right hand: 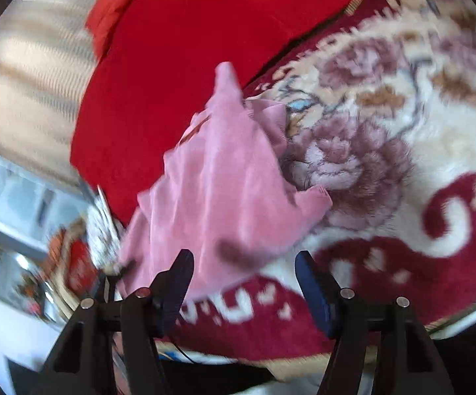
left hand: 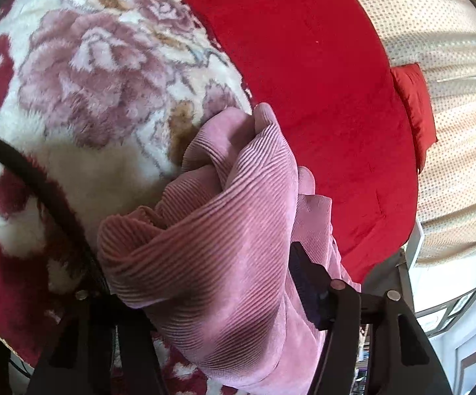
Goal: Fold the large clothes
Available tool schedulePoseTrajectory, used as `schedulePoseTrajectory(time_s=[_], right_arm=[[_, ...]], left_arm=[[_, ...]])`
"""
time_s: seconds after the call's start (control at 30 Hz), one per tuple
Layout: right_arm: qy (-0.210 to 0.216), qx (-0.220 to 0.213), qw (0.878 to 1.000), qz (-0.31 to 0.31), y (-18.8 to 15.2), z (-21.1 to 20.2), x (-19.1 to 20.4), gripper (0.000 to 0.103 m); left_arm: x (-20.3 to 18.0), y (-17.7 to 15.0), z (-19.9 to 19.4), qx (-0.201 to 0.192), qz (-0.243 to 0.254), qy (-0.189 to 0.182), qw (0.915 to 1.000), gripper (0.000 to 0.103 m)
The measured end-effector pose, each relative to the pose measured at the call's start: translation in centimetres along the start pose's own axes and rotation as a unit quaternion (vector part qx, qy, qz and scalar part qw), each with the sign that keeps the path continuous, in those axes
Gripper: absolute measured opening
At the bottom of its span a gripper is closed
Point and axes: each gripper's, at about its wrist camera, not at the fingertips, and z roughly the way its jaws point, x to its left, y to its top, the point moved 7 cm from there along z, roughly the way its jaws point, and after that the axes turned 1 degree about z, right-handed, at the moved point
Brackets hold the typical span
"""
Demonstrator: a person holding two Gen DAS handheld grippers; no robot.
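Note:
A pink ribbed garment (left hand: 211,230) lies bunched on a floral fleece blanket (left hand: 90,75). In the left wrist view it fills the space between the fingers of my left gripper (left hand: 201,263). It covers the left finger, and only the right pad (left hand: 307,279) shows. The jaws stand wide apart with the cloth loose between them. In the blurred right wrist view the same garment (right hand: 218,177) is heaped just ahead of my right gripper (right hand: 244,256). This gripper is open. The garment's lower edge reaches between the fingers, and neither pad presses on it.
A plain red sheet (left hand: 304,65) covers the bed beyond the blanket (right hand: 386,164), with a red pillow (left hand: 415,108) at its edge. Dotted curtains (left hand: 452,33) hang behind. A black cable (left hand: 24,164) crosses the blanket at left. Blurred room clutter (right hand: 57,263) lies past the bed edge.

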Motion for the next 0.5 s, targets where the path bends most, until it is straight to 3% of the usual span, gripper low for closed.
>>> schedulePoseTrajectory(time_s=[0.07, 0.1, 0.13, 0.3, 0.37, 0.5], right_arm=[[-0.019, -0.006, 0.999, -0.039, -0.2, -1.0, 1.5, 0.056], [-0.022, -0.011, 0.998, -0.063, 0.1, -1.2, 2.8, 0.041], [-0.025, -0.013, 0.997, -0.077, 0.4, -1.2, 3.5, 0.037], [-0.008, -0.012, 0.989, -0.149, 2.8, 3.1, 9.9, 0.038], [-0.005, 0.007, 0.987, -0.163, 3.4, 6.2, 11.8, 0.038], [-0.007, 0.023, 0.982, -0.185, 4.8, 12.1, 14.3, 0.037]], left_arm=[[-0.3, 0.1, 0.3, -0.003, 0.006, 0.004, 1.0, 0.062], [-0.2, 0.1, 0.4, -0.003, 0.004, 0.005, 1.0, 0.062], [0.0, 0.3, 0.5, -0.004, -0.001, 0.001, 1.0, 0.062], [0.1, 0.4, 0.8, -0.007, 0.008, -0.002, 0.9999, 0.061], [-0.1, 0.4, 0.9, -0.012, 0.021, 0.004, 0.9997, 0.047], [-0.9, 0.6, 0.7, -0.02, 0.057, 0.017, 0.998, 0.038]])
